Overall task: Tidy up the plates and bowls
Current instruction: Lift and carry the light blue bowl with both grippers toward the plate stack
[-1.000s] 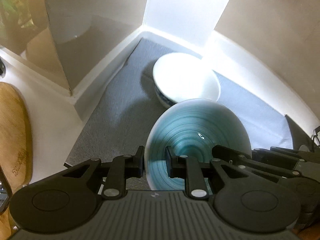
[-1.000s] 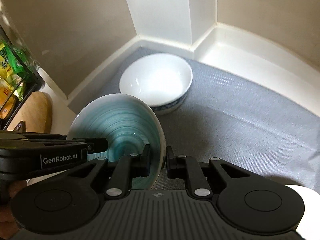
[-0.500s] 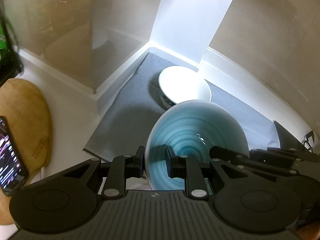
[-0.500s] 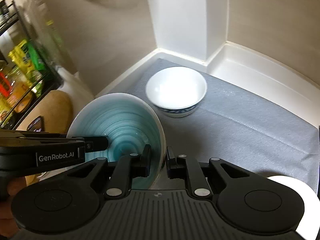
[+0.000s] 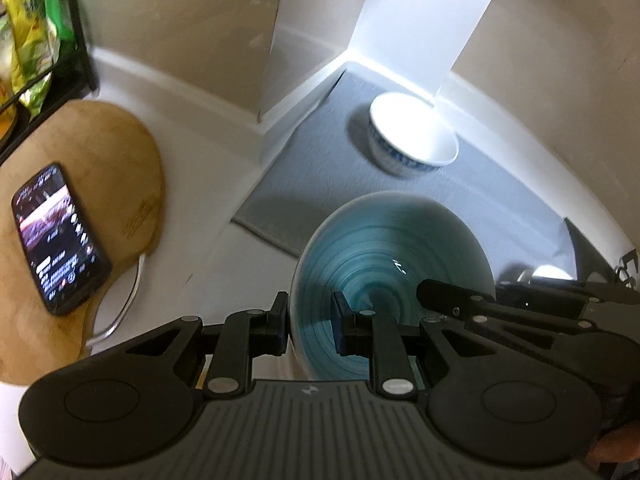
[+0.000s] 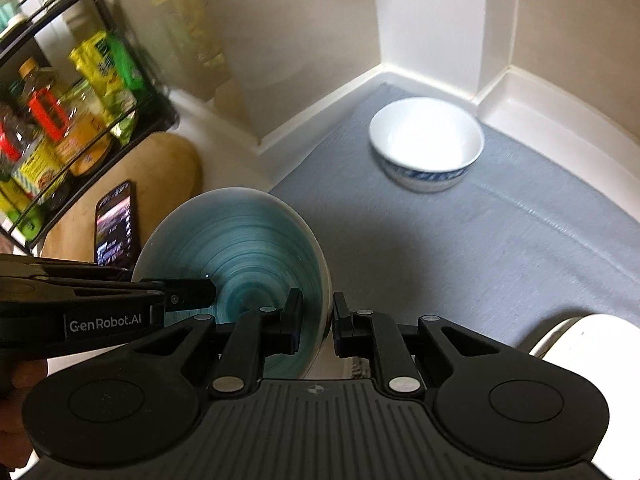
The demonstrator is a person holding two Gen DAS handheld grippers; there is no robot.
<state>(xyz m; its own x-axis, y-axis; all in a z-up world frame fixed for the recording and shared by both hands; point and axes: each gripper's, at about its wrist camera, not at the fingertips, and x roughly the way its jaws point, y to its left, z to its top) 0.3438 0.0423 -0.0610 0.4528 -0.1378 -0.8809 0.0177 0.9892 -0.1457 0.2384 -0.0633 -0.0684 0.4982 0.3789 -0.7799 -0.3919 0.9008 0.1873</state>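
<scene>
A teal bowl (image 5: 390,264) with ring pattern and pale rim is held in the air between both grippers. My left gripper (image 5: 309,326) is shut on its left rim; my right gripper (image 6: 316,320) is shut on its right rim. The bowl also shows in the right wrist view (image 6: 240,256). A white bowl (image 6: 426,148) with a blue band stands upright on the grey mat (image 6: 500,248) near the back corner, well beyond the teal bowl. It also shows in the left wrist view (image 5: 414,142).
A wooden board (image 5: 92,184) with a lit phone (image 5: 58,236) lies on the white counter at left. A black wire rack (image 6: 60,120) with bottles and packets stands far left. A white dish (image 6: 580,344) sits at the right edge. White walls enclose the mat's corner.
Both grippers have pulled back and up with the teal bowl, away from the white bowl and corner. The board, phone and rack have come into view at left.
</scene>
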